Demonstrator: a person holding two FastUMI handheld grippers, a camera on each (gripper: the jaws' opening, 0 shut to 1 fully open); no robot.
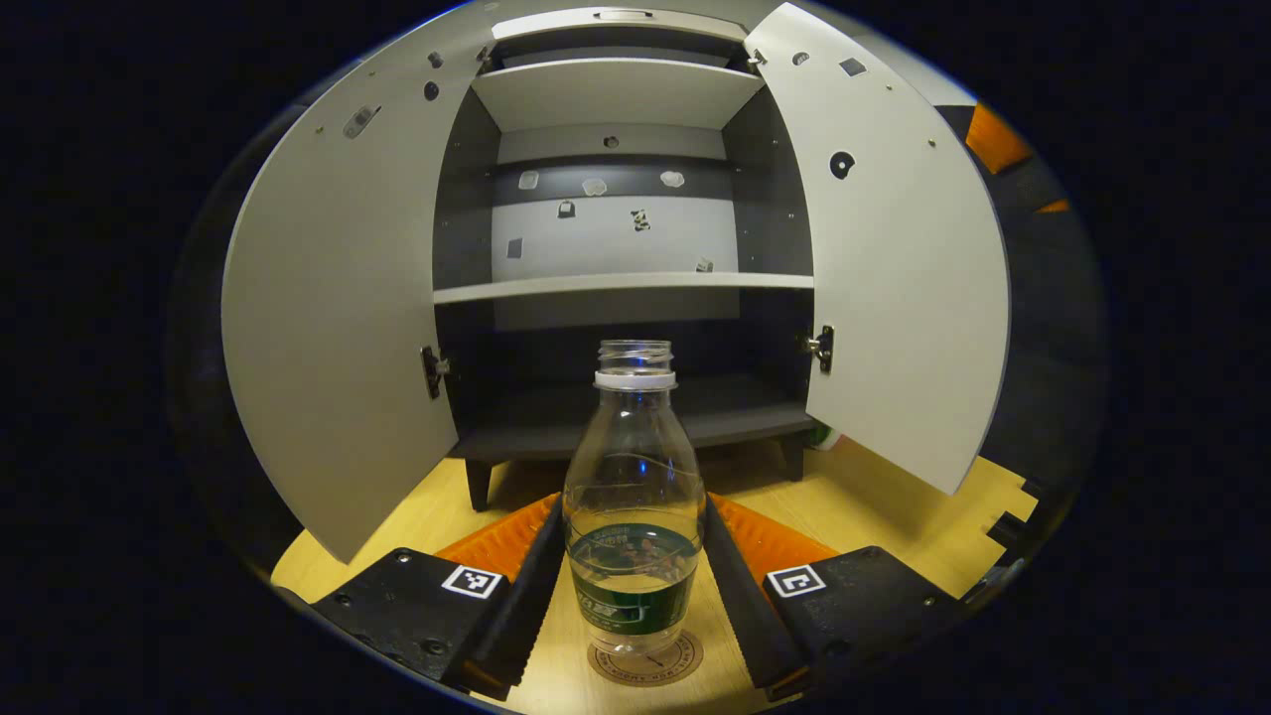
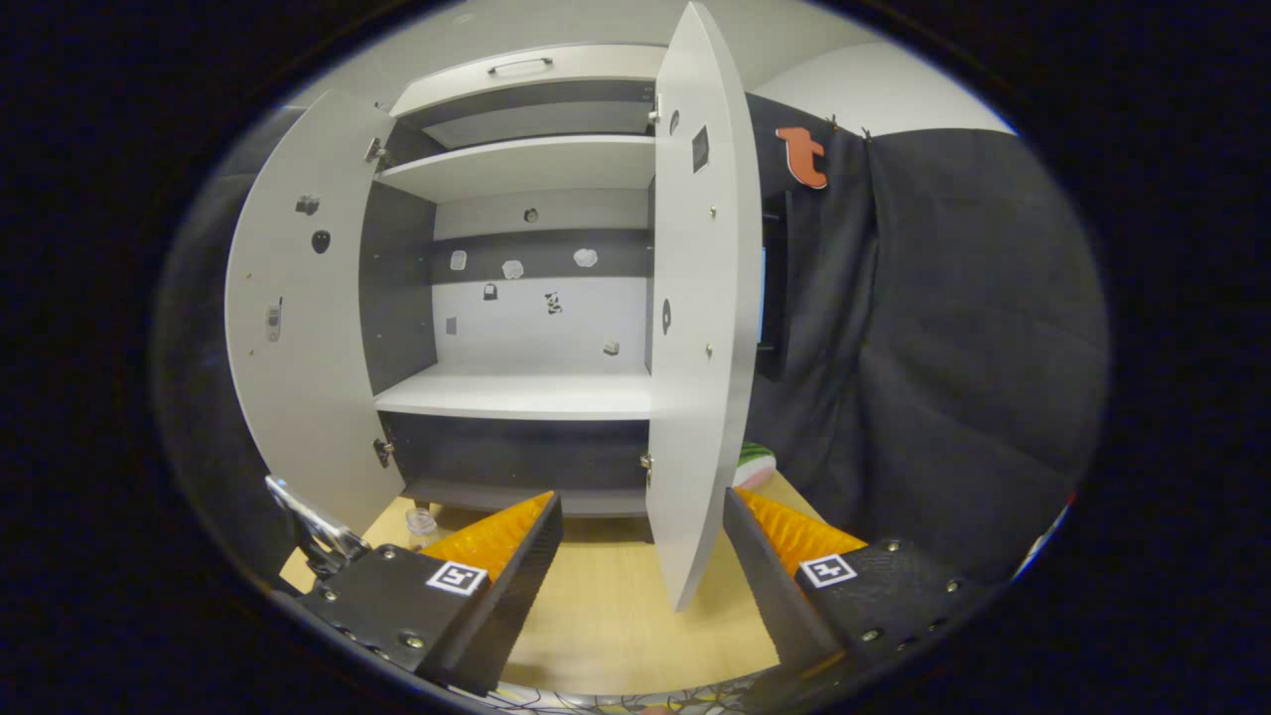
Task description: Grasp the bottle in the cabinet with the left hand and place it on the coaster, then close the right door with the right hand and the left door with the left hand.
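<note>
- Left gripper view: the bottle [image 1: 635,497], clear, uncapped, with a dark band around its lower body and a little liquid inside, stands upright on the round coaster [image 1: 645,659], which lies on the light wooden table [image 1: 874,506].
- The left gripper [image 1: 635,576] has one finger on each side of the bottle; the inner edges run close along the bottle's flanks, but whether they press on it or stand just clear cannot be told.
- Behind the bottle stands the cabinet [image 1: 621,288], raised on short dark legs, with pale shelves and a dark interior; both doors are swung wide open, the left door [image 1: 338,328] and the right door [image 1: 894,268] each hanging on small metal hinges.
- Right gripper view: the right gripper [image 2: 643,566] hovers over the table with its fingers spread apart and nothing between them.
- The right door [image 2: 700,328] is seen nearly edge-on, its lower corner hanging between the fingers' tips, not touching either.
- The left door [image 2: 298,328] stands open at the far side; the bottle's neck [image 2: 421,523] peeks up near the cabinet's base.
- A green and red object [image 2: 755,465], partly hidden, lies beside the right door's foot.
</note>
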